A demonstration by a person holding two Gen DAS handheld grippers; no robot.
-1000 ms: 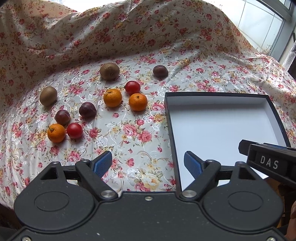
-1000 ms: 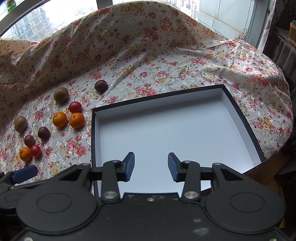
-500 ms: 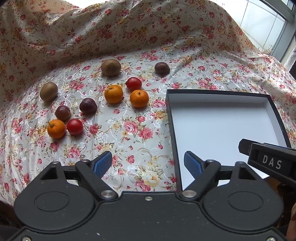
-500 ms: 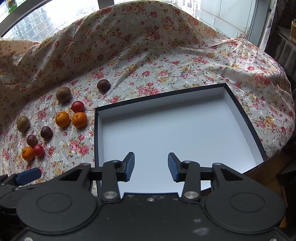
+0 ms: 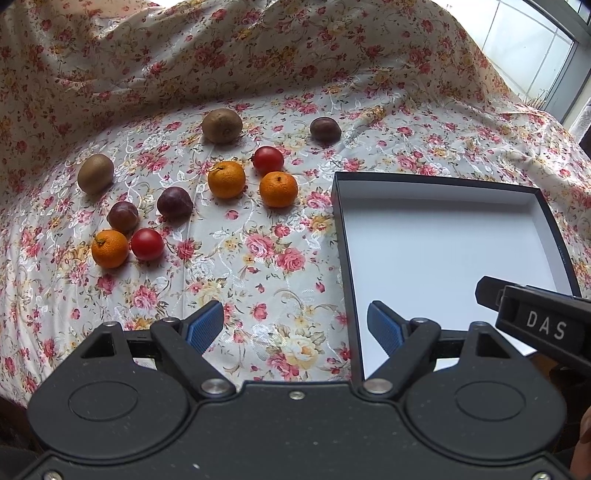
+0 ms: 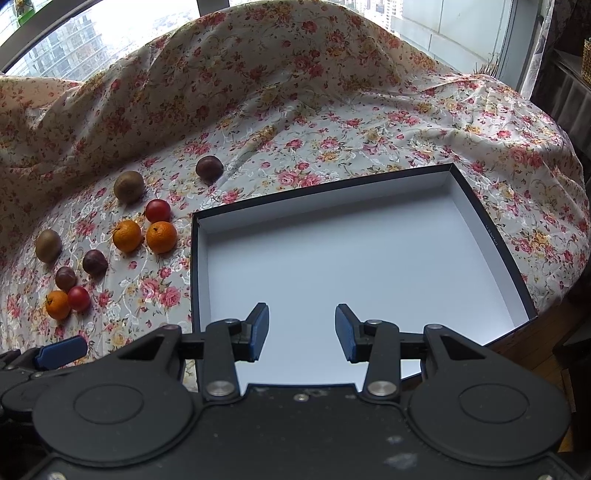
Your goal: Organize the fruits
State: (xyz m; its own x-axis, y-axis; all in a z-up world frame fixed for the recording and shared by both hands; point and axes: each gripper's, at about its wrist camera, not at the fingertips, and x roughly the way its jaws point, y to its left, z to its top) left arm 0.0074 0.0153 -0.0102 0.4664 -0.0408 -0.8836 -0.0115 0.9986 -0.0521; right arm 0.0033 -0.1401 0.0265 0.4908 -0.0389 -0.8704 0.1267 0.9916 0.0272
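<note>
Several fruits lie on the floral cloth left of an empty black box with a white inside (image 5: pixel 546 221) (image 6: pixel 194 266). There are three oranges (image 5: pixel 278 189) (image 6: pixel 161 237), two red tomatoes (image 5: pixel 268 160) (image 6: pixel 157 211), two kiwis (image 5: pixel 222 126) (image 6: pixel 128 186) and three dark plums (image 5: pixel 174 202) (image 6: pixel 209 167). My left gripper (image 5: pixel 295 325) is open and empty, low over the cloth beside the box's near left corner, well short of the fruits. My right gripper (image 6: pixel 301 332) is open and empty over the box's near part.
The floral cloth (image 5: pixel 258 266) rises in a high fold behind the fruits. The right gripper's body (image 5: pixel 535 317) juts in over the box's right side. Windows stand behind (image 6: pixel 443 22); the table edge drops away right of the box (image 6: pixel 569 280).
Both views have shifted slightly: the fruits and box sit a little lower and closer in frame than a second ago. Neither gripper's opening has changed.
</note>
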